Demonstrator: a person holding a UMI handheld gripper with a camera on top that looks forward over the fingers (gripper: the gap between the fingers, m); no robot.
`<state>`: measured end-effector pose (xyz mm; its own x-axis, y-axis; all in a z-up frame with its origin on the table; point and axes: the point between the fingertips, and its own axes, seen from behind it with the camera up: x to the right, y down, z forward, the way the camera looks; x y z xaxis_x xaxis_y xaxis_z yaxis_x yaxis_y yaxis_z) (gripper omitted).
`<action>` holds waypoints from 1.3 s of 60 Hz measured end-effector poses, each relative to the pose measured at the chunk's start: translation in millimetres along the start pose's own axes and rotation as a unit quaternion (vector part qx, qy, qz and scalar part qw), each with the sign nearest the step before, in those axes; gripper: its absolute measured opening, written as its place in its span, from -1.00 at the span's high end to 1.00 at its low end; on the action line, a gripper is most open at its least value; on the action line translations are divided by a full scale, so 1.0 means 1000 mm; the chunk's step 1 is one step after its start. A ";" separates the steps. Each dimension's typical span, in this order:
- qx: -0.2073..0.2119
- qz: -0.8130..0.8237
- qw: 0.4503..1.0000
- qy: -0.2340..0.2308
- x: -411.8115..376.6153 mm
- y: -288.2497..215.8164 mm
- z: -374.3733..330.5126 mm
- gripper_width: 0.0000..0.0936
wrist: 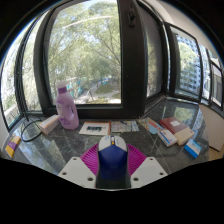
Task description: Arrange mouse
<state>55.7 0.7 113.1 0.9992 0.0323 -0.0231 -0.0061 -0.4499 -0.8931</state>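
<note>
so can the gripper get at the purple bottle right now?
Probably not for a grasp: the gripper is shut on the mouse, which fills it. The purple bottle stands beyond, to the left, with bare table between.

— How many mice?
— One mouse [112, 146], white on top, set between two fingers [90, 160] with pink pads.
— Bottles?
— One bottle [67, 108], pink with a white cap.
— And boxes on the tabletop [60, 145]?
— Hard to count. A pile of boxes [175, 130] off to one side holds maybe four or five; I can't tell exactly. One flat card [94, 128] lies near the middle.
— Windows?
— Several panes [85, 50]; three large ones face us.
</note>
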 end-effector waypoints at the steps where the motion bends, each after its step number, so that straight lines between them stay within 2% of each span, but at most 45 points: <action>1: -0.012 -0.001 1.000 0.005 0.006 0.013 0.004 0.28; 6: -0.060 -0.007 0.998 0.014 0.025 0.072 0.015 0.26; 13: -0.094 -0.001 0.995 0.018 0.037 0.114 0.022 0.12; 23: -0.111 0.011 0.994 0.005 0.038 0.126 0.021 -0.17; 25: -0.111 0.007 0.994 0.006 0.038 0.122 0.018 -0.34; 29: -0.100 0.000 0.995 0.009 0.039 0.110 0.007 -0.87; 32: -0.089 -0.005 0.996 0.016 0.040 0.101 -0.004 -0.77; 36: -0.079 -0.011 0.997 0.024 0.039 0.088 -0.026 -0.85; 50: -0.034 -0.019 0.998 0.040 0.021 0.056 -0.123 -0.83; 63: -0.008 -0.030 0.998 0.048 -0.004 0.054 -0.211 -0.83; 78: 0.003 -0.032 0.998 0.053 -0.017 0.062 -0.264 -0.83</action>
<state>49.0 -263.6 177.4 0.9961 -0.0332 0.0818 0.0586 -0.4446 -0.8938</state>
